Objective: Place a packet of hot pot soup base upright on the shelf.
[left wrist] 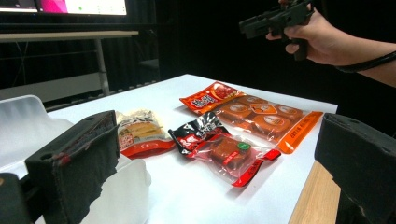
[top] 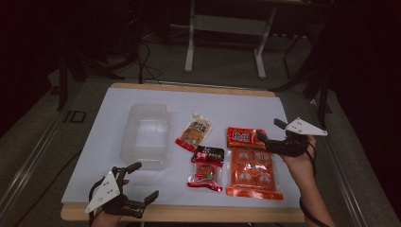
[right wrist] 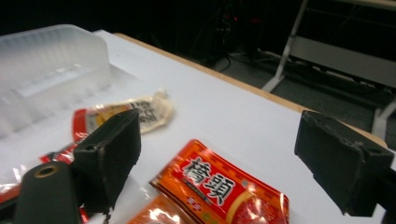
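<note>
- Small orange snack packet: flat on worktop, touching the large orange multipack.
- Right tongs: open, empty, above the packet.
- Left tongs: open, empty, near the clear plastic container.
- Far worktop area: unobstructed.

On the table, a plastic container sits at left, with 4 snack packets to its right. Nearest the container lies a pouch; before it, toward the person, lies a wrapped snack packet. Farther right, a flat packet lies behind a large 6-piece pack, the 2 touching or overlapping. The left gripper rests at the table's near left corner, just before the container, apart from it. The right gripper hovers at the right, above the flat packet's far end, jaws pointing left toward the pouch. A stand's legs rise behind the table.
</note>
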A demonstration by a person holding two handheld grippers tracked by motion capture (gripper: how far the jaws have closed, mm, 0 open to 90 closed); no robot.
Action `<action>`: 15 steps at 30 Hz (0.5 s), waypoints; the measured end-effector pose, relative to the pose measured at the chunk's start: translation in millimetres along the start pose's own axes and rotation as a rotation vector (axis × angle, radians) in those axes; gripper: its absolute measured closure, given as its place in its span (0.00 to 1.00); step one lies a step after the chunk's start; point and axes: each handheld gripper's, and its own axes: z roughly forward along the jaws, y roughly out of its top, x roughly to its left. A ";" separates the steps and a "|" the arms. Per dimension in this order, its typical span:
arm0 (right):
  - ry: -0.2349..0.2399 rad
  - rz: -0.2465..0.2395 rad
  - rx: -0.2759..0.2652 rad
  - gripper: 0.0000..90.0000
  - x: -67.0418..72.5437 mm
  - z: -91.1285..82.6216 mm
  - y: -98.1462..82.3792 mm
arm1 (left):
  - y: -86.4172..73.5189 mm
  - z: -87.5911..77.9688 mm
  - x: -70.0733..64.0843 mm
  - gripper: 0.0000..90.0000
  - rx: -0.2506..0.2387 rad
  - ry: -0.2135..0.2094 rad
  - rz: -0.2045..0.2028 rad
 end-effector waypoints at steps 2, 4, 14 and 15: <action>-0.003 0.016 0.015 0.17 -5.3 5.7 -4.4 | 0.0 0.0 0.1 0.00 0.000 0.000 0.000; -0.006 0.022 0.028 0.19 -9.1 10.3 -7.4 | -0.2 0.3 0.4 0.00 0.002 0.000 0.000; -0.039 0.048 0.134 0.26 -28.9 39.6 -26.0 | -1.1 1.3 0.7 0.00 0.010 -0.004 0.000; -0.035 0.057 0.140 0.28 -31.6 41.6 -28.3 | -1.1 1.3 0.8 0.00 0.011 -0.006 0.000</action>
